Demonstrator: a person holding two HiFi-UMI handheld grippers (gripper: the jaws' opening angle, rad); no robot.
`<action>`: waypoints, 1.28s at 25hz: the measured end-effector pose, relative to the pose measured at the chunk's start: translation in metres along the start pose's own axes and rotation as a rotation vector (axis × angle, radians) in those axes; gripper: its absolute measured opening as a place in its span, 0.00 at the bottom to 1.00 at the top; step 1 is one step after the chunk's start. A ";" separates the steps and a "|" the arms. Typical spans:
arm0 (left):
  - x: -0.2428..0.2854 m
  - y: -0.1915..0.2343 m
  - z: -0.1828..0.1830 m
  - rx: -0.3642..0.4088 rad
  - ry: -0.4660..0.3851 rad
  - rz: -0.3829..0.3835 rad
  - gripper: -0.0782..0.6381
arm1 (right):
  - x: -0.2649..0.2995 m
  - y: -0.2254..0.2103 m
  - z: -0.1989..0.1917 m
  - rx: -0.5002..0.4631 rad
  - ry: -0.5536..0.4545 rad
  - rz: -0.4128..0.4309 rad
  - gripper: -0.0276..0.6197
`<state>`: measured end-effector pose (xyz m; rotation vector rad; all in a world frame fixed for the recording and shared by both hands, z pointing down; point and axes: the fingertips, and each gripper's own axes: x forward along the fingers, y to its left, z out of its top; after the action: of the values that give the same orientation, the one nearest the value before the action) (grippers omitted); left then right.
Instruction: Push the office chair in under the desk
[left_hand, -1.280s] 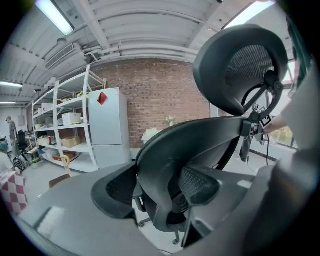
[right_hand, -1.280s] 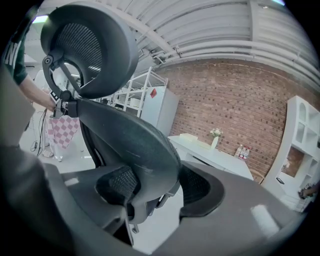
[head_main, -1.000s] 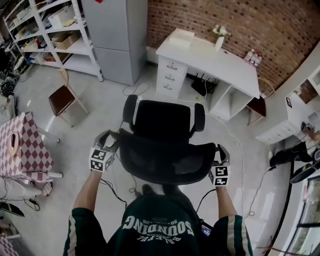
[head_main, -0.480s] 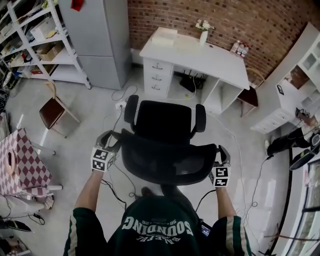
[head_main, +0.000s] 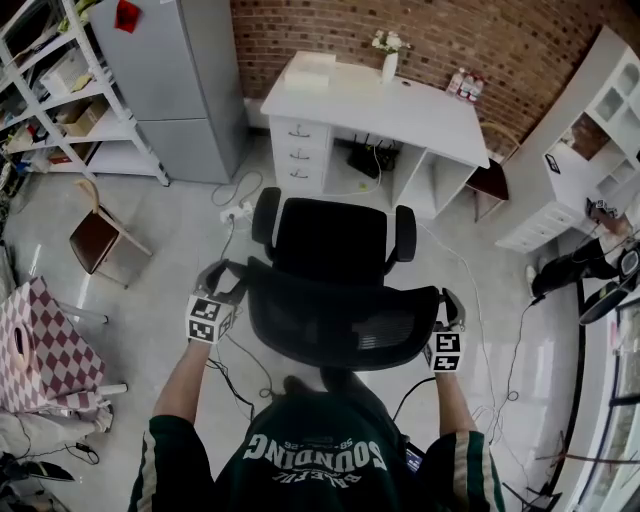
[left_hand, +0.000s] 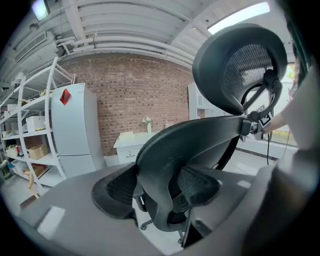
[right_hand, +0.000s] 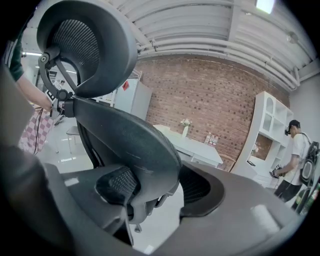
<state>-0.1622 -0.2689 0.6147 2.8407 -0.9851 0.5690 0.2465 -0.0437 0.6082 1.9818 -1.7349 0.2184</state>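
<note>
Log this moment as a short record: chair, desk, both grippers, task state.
chair: black office chair, seat facing the desk, standing short of it
desk: white desk against the brick wall
left gripper: left gripper, jaws clamped on the left edge of the backrest
right gripper: right gripper, jaws clamped on the backrest's right edge
task state: chair not yet under the desk

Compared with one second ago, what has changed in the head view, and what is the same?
The office chair has rolled forward toward the white desk, which now lies more squarely ahead of it. The wooden chair and checkered table sit lower in the view as the person advances. Nothing was taken or let go. Unchanged: the left gripper and right gripper stay clamped on the backrest's two edges.
</note>
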 end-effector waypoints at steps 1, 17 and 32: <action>0.003 -0.001 0.002 0.002 -0.003 -0.004 0.47 | 0.001 -0.002 0.000 0.000 0.001 -0.001 0.43; 0.069 -0.008 0.026 0.017 0.009 -0.051 0.47 | 0.031 -0.050 0.001 0.022 0.018 -0.036 0.43; 0.144 0.001 0.057 0.002 0.021 -0.039 0.47 | 0.091 -0.102 0.015 0.035 0.016 -0.042 0.43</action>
<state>-0.0409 -0.3647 0.6154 2.8431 -0.9241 0.5954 0.3581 -0.1240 0.6081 2.0344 -1.6887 0.2512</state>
